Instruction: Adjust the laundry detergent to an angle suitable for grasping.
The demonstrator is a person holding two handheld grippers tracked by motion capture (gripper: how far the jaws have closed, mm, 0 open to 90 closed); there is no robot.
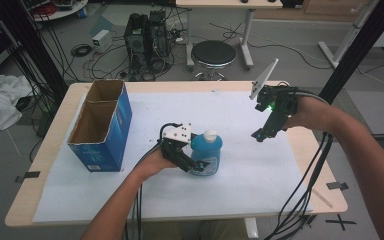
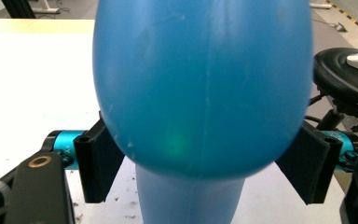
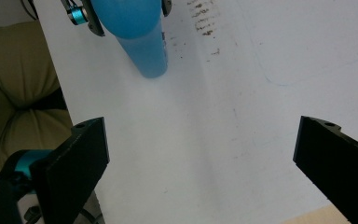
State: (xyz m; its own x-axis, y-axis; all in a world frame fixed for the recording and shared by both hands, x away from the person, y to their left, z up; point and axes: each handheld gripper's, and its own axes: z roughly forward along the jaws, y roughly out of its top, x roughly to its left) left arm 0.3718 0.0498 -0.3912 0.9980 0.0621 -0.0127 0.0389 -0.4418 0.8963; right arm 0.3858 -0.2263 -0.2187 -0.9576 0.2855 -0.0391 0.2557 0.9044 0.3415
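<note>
The bottle [image 1: 206,153] stood mid-table between my left claw's [image 1: 196,164] jaws; the box [image 1: 101,125] sat to its left, my right claw [image 1: 260,134] hung to its right.

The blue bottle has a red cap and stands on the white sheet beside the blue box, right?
Not quite. The blue bottle has a white cap, not a red one; the high view shows it. The rest holds: it stands on the white sheet, with the blue box off to its side, and the left gripper has its jaws around the bottle.
</note>
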